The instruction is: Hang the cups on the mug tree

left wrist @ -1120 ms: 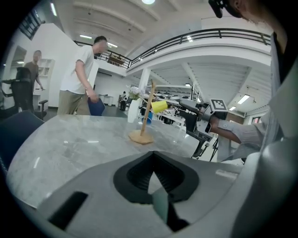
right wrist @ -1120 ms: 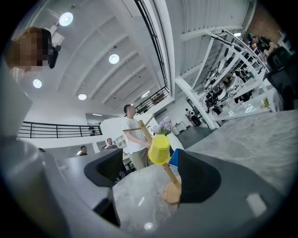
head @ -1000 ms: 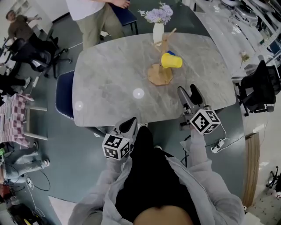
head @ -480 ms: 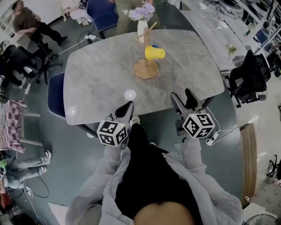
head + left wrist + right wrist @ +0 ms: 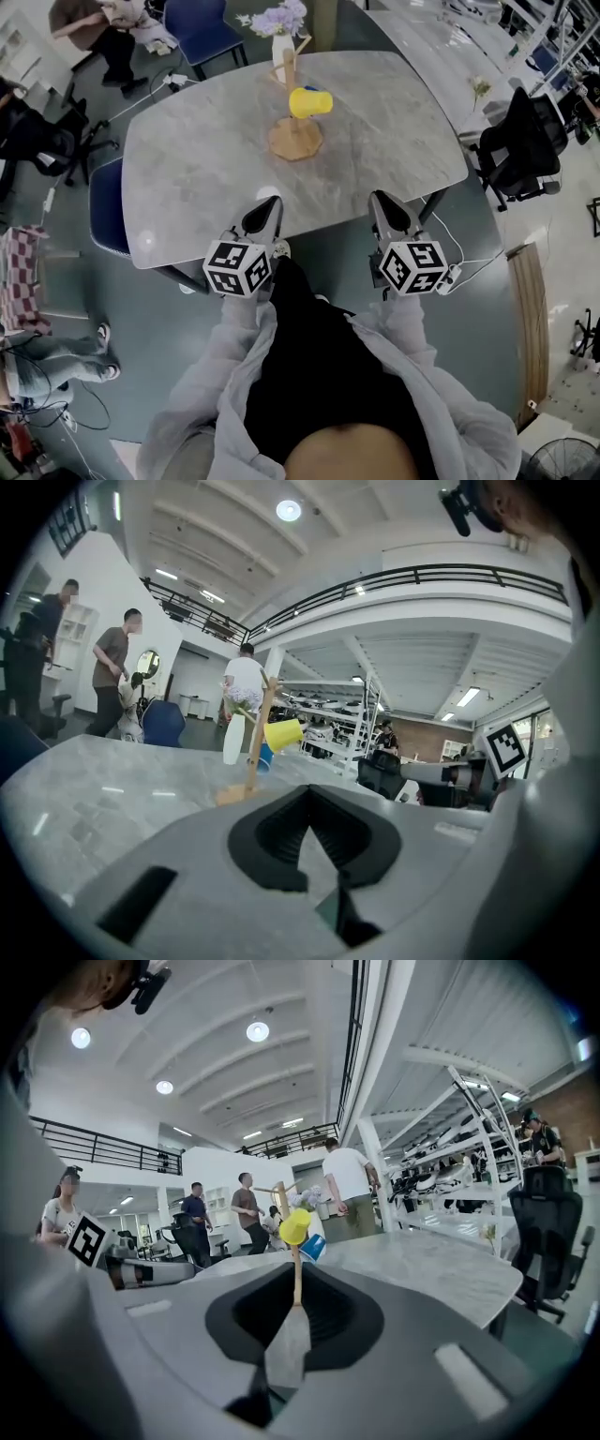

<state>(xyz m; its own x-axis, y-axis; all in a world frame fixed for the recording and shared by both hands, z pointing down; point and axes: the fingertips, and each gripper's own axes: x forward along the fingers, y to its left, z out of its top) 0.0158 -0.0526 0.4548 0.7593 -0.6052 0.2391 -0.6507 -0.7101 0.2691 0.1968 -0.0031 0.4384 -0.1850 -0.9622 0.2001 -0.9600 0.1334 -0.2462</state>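
Note:
A wooden mug tree [image 5: 294, 139] stands at the far middle of the marble table [image 5: 187, 169]. A yellow cup [image 5: 309, 100] hangs on one of its pegs, also seen as the yellow cup [image 5: 282, 733] and yellow cup [image 5: 296, 1226]. A blue cup [image 5: 265, 755] hangs lower behind it, the blue cup [image 5: 313, 1246]. My left gripper [image 5: 264, 211] sits shut and empty at the near table edge. My right gripper [image 5: 387, 208] hovers at the same edge; its jaws are closing, tips together, nothing between them. Both are far from the tree.
A white vase of pale flowers [image 5: 281, 42] stands just behind the tree. A black office chair [image 5: 516, 150] is at the table's right, a blue chair [image 5: 105, 206] at its left. People stand and sit beyond the far end.
Both grippers have drawn back from over the table to its near edge. The right gripper's two spread fingers have come together. The left one stays shut.

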